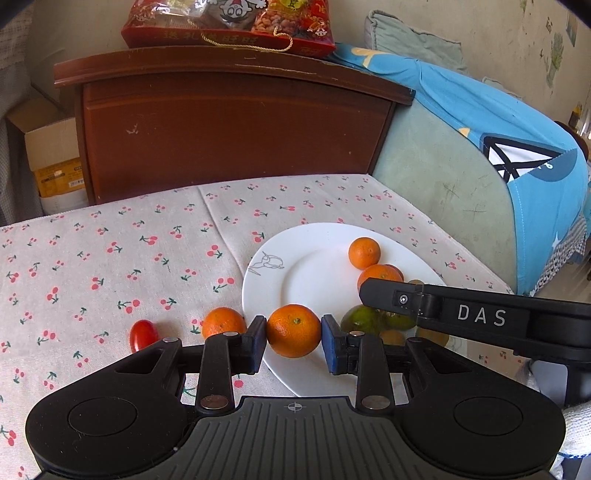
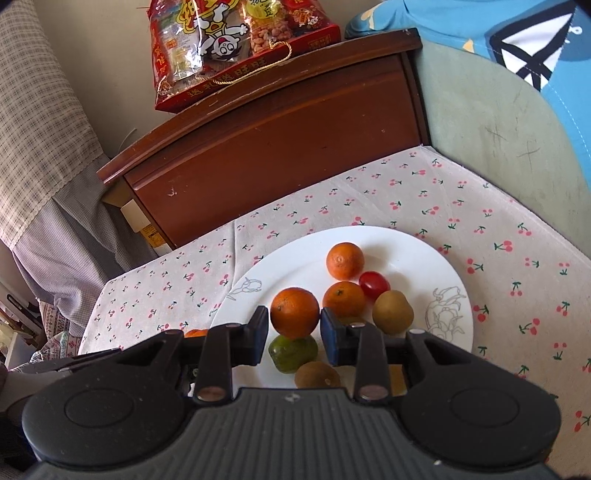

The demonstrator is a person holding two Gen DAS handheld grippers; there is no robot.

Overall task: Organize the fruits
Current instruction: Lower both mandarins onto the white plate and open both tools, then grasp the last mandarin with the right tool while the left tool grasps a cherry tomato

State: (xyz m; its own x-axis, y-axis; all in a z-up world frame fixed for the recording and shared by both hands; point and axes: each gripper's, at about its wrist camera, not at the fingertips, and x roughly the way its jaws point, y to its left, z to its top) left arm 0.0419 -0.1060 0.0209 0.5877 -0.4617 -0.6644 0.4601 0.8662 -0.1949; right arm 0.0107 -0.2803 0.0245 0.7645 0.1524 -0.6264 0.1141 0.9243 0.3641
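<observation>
A cherry-print cloth [image 1: 110,251] covers the worktop, which sits against a dark wooden cabinet [image 1: 229,122] with a red snack bag [image 1: 229,22] on top and a green chair draped in blue fabric [image 1: 517,122] to one side. On the cloth stands a white plate [image 2: 406,258] already carrying most of the fruit: two small oranges, a cherry tomato [image 2: 373,283], two kiwis [image 2: 392,311] and a green citrus [image 2: 293,352].

The left gripper [image 1: 293,341] has an orange [image 1: 293,330] squeezed between its fingers over the near rim of the plate. The right gripper [image 2: 294,334] likewise has an orange [image 2: 294,312] between its fingers, above the green citrus; the pads appear to touch the peel on both sides, though the contact on the right one looks light. Still on the cloth, left of the plate, lie another orange [image 1: 223,323] and a second cherry tomato [image 1: 143,334].

These oranges look light and firm, with a slightly giving, dimpled peel that offers fair friction against the rubbery pads. Being round, they are best taken across the widest middle, as both are now; an off-centre pinch would likely squirt them out. Set down, they will probably roll, so nestling each against a neighbour on the plate seems wise. The cherry tomato is smooth, small and thin-skinned, and would need a much gentler, centred squeeze.
</observation>
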